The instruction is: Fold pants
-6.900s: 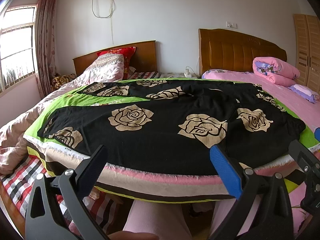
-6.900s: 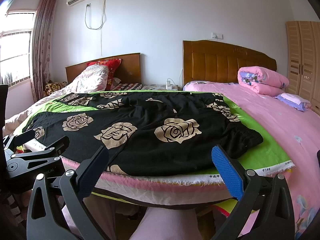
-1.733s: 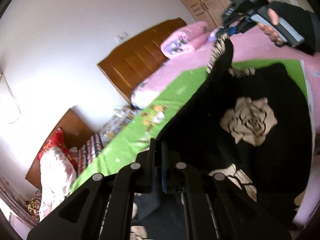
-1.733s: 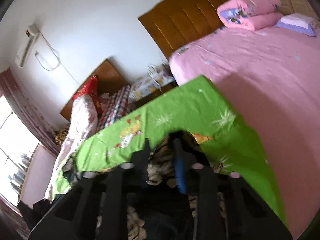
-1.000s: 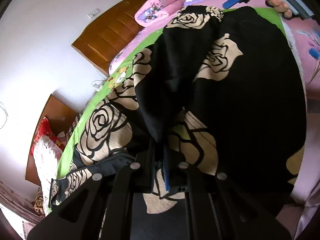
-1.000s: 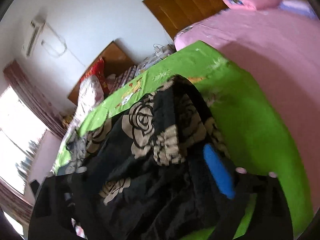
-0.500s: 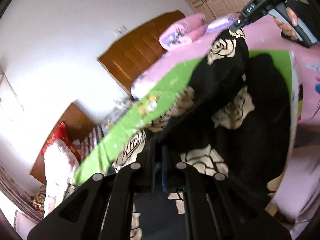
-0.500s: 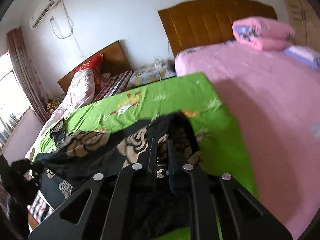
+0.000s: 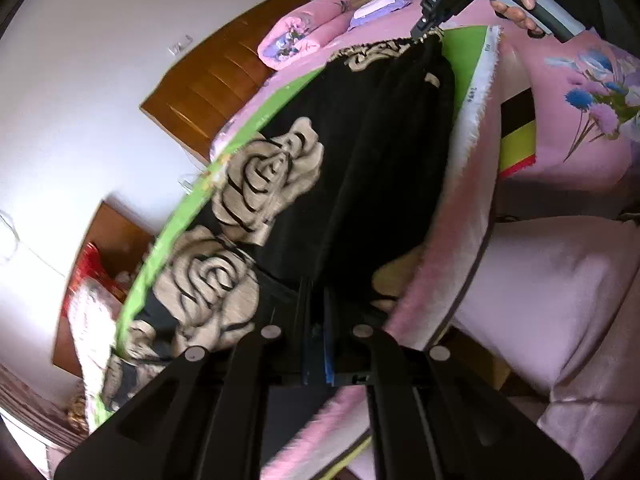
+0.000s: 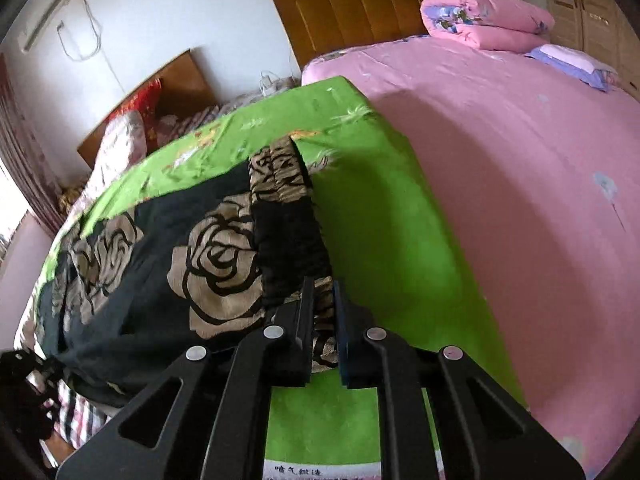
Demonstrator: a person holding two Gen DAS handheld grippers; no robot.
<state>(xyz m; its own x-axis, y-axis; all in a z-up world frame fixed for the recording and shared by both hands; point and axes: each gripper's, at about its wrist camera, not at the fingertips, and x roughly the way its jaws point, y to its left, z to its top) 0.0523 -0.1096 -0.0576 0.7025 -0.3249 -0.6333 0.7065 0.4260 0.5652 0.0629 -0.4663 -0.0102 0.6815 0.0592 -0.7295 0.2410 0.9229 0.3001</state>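
Left tool (image 9: 318, 320): jaws clamped on black rose-print pants (image 9: 360, 168) near their hem end. Right tool (image 10: 323, 316): jaws pinched on pants' gathered waistband; also seen in left view, gripped by hand (image 9: 516, 4), marking on housing unreadable. Pants lie along green sheet (image 10: 380, 220) on bed; white selvage (image 10: 320, 471) bears printed Chinese characters. Beside: pink bed (image 10: 520, 140), wooden headboard (image 10: 380, 4), folded pink quilt (image 10: 484, 20), wall air conditioner (image 10: 44, 8).

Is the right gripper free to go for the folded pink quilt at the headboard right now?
Probably not yet. The right gripper is shut on the pants, so it would drag them along. Beyond that, only bare pink sheet lies toward the quilt.
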